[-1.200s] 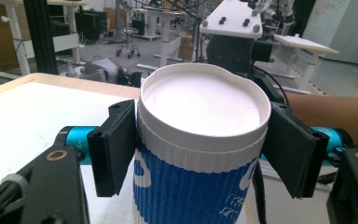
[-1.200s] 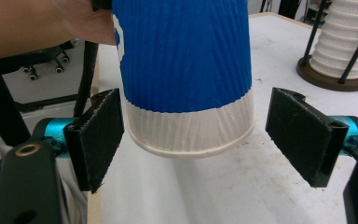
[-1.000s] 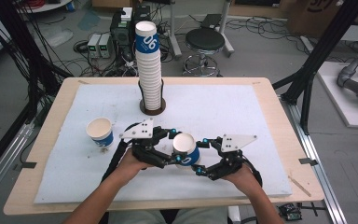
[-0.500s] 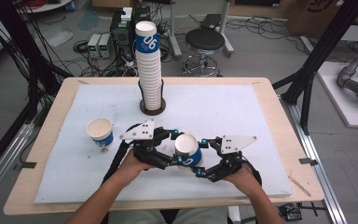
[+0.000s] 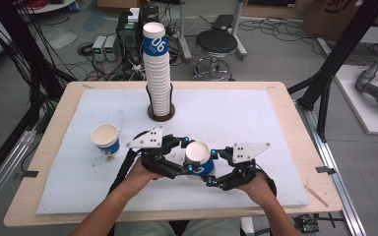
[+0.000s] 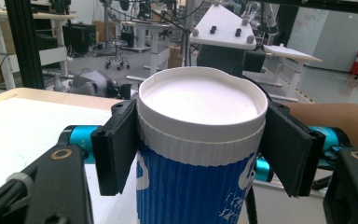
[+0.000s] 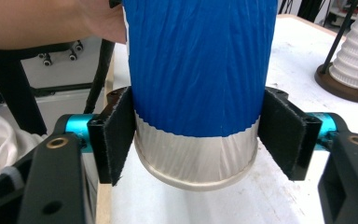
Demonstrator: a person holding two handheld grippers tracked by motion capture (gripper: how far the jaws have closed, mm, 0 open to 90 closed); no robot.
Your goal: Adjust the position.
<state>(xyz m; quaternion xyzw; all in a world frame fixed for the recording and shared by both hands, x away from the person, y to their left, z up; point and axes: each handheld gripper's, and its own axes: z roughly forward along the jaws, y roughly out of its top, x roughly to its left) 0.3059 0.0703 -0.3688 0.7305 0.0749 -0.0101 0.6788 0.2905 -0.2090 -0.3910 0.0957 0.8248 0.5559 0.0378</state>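
Both grippers clamp one cup (image 5: 198,158) near the table's (image 5: 285,118) front middle, above the white mat (image 5: 236,118). The left gripper (image 6: 198,144) pinches it just under the rolled rim, its felt-like black pads (image 6: 116,147) pressed to the ribbed white band. The right gripper (image 7: 196,140) squeezes the base, where corrugated blue sleeve meets smooth white paper. The cup seems lifted and tilted, though that is hard to judge. A second cup (image 5: 106,139) stands upright to the left. Behind, a tall stack (image 5: 158,69) tapers in a wire holder on a round brown base.
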